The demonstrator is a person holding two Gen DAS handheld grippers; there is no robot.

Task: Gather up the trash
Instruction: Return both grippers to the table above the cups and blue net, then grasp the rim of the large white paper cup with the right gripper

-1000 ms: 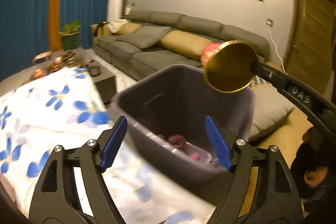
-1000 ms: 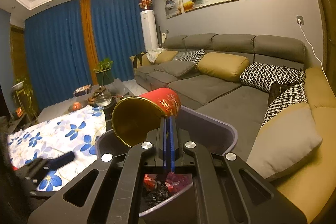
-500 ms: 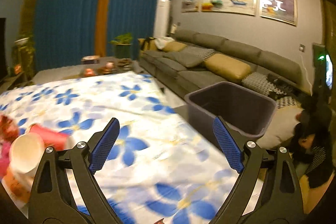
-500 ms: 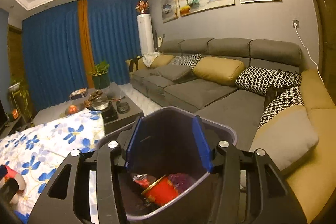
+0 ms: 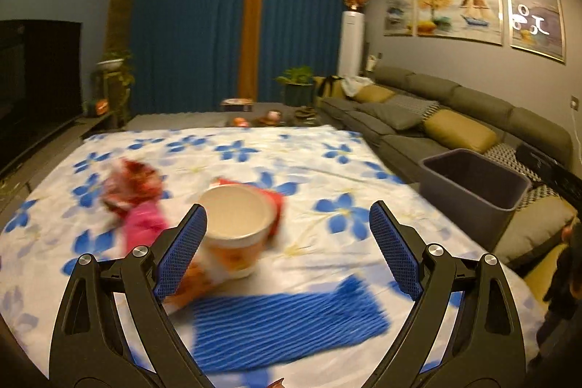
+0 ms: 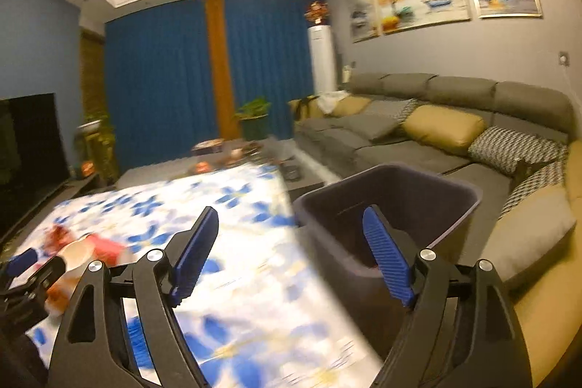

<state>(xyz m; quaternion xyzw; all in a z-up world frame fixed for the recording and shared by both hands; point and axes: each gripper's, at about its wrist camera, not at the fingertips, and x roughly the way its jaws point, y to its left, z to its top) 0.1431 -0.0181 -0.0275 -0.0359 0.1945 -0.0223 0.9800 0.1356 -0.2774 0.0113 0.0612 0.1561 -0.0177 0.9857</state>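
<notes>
My left gripper (image 5: 287,250) is open and empty above the flowered tablecloth (image 5: 313,166). A white paper cup (image 5: 234,231) with an orange and red side stands just inside its left finger. Red and pink wrappers (image 5: 134,199) lie left of the cup, and a blue knitted cloth (image 5: 287,322) lies under the gripper. The grey trash bin (image 5: 476,184) stands off the table's right edge. My right gripper (image 6: 291,257) is open and empty over the table's right edge, beside the bin (image 6: 396,202). The cup (image 6: 78,253) and left gripper (image 6: 25,279) show at its far left.
A grey sofa (image 5: 429,115) with yellow and patterned cushions runs along the right wall behind the bin. A low coffee table (image 6: 232,155) with small items stands beyond the flowered table. A television (image 5: 36,79) is at the left.
My right gripper opened and dropped the red can into the bin, then swung left toward the table. My left gripper swung left from the bin to the cup and wrappers.
</notes>
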